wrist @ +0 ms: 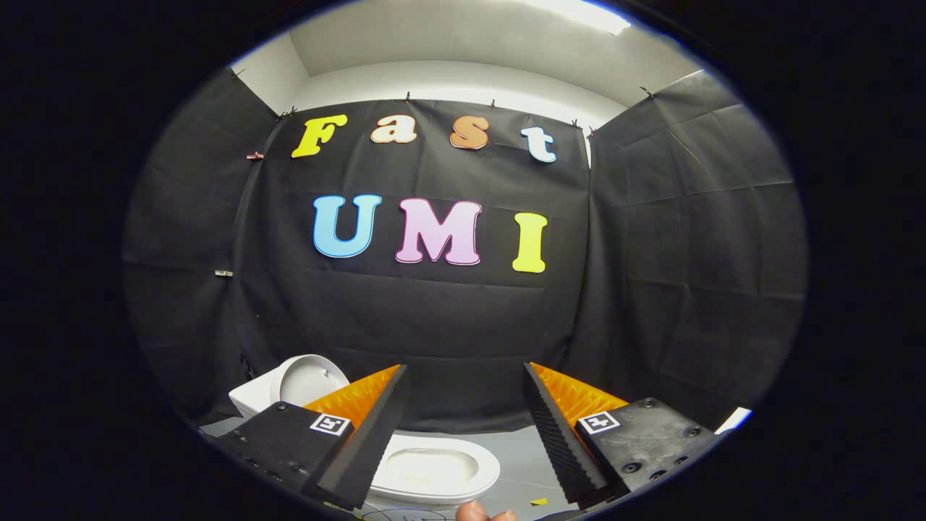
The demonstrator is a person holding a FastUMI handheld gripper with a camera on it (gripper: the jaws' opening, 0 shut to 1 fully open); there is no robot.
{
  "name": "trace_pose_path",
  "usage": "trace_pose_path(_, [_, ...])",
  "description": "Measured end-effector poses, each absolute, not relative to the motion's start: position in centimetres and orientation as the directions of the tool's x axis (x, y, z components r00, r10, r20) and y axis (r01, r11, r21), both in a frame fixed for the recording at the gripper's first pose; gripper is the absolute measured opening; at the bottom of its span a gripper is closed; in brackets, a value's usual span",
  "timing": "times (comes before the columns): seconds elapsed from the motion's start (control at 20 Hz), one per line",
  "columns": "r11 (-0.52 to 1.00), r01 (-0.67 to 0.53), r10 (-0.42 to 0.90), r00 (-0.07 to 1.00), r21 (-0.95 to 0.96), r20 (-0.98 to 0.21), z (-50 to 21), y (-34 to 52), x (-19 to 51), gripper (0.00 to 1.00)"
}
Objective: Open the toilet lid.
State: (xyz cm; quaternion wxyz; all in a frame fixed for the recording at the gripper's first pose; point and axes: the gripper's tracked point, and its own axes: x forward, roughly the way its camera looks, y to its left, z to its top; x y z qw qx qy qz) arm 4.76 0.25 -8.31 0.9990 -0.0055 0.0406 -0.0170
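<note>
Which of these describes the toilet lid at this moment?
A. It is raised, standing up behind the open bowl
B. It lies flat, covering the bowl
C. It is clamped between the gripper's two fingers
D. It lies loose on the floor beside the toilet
A: the lid stands up behind the uncovered bowl, while the gripper is spread open above, holding nothing.

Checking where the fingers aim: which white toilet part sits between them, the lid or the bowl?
The bowl, lying flat low between the open fingers. The lid stands raised beyond the left finger, outside the gap.
</note>
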Motion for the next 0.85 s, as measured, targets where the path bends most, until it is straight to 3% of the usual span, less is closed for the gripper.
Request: trace_pose_path(0.85, [1.0, 0.029, -0.029, 0.998, 0.004, -0.058, -6.6, 0.4, 4.0, 0.98])
